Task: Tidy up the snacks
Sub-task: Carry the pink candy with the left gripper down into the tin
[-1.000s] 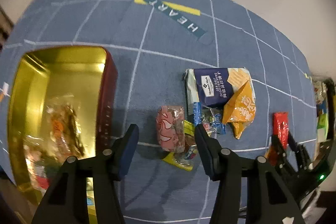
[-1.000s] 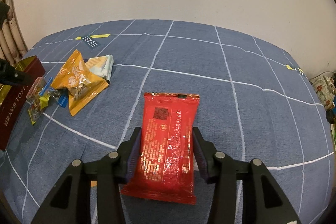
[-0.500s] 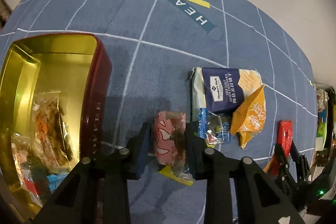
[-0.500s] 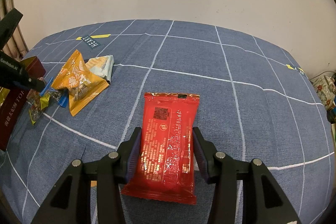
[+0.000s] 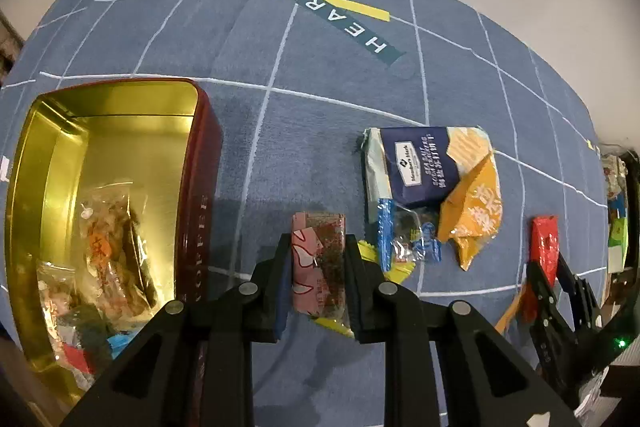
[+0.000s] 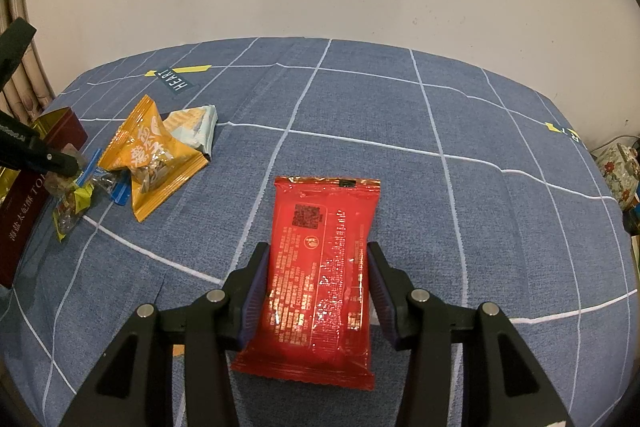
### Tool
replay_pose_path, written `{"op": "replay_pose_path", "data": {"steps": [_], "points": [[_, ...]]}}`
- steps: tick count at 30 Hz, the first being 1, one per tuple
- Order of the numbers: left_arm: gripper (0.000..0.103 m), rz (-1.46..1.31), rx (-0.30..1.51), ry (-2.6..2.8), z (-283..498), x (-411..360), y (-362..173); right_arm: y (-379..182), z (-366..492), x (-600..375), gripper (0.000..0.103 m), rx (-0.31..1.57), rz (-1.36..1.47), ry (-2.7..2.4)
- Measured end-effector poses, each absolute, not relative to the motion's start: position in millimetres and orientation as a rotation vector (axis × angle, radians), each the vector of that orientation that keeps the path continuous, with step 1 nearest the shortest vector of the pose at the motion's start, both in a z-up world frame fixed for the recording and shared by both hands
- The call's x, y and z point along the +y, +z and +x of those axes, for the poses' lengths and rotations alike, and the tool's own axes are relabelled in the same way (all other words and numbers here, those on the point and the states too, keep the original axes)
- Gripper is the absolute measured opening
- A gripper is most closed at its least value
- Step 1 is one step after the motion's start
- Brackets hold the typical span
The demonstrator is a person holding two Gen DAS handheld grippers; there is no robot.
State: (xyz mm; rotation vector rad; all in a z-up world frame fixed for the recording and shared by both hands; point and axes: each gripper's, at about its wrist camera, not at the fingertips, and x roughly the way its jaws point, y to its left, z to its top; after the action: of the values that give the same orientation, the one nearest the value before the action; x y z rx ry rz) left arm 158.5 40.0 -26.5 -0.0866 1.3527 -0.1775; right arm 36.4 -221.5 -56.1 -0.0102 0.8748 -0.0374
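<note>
Left wrist view: left gripper [image 5: 318,269], jaws closed in on the two long sides of a small pink-and-clear plastic snack packet [image 5: 318,263], long axis running along the fingers, away from the camera; whether it is lifted off the blue grid-lined cloth worktop [image 5: 320,75] cannot be told. Open red tin with gold interior [image 5: 200,195] lies just to the left of the jaws, already holding several wrapped snacks; judged the nearer destination for this hand. Loose pile to the right: navy-and-white cracker pack [image 5: 416,163], orange foil pouch [image 5: 476,211]. Right wrist view: right gripper [image 6: 316,287], jaws part-open, flanking a flat red foil snack pack [image 6: 320,267] lying on the cloth, long axis along the fingers; contact not certain. Tin lies far left of it.
</note>
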Motion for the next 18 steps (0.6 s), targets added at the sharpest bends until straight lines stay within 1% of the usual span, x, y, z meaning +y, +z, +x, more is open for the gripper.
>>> {"op": "replay_pose_path", "data": {"steps": [12, 18], "points": [[0.020, -0.078, 1.304, -0.230, 146, 46, 5, -56, 36, -221, 0.049, 0.875, -0.010, -0.038], [0.020, -0.072, 1.259, -0.215, 147, 67, 25, -56, 37, -221, 0.049, 0.874, -0.010, -0.038]]}}
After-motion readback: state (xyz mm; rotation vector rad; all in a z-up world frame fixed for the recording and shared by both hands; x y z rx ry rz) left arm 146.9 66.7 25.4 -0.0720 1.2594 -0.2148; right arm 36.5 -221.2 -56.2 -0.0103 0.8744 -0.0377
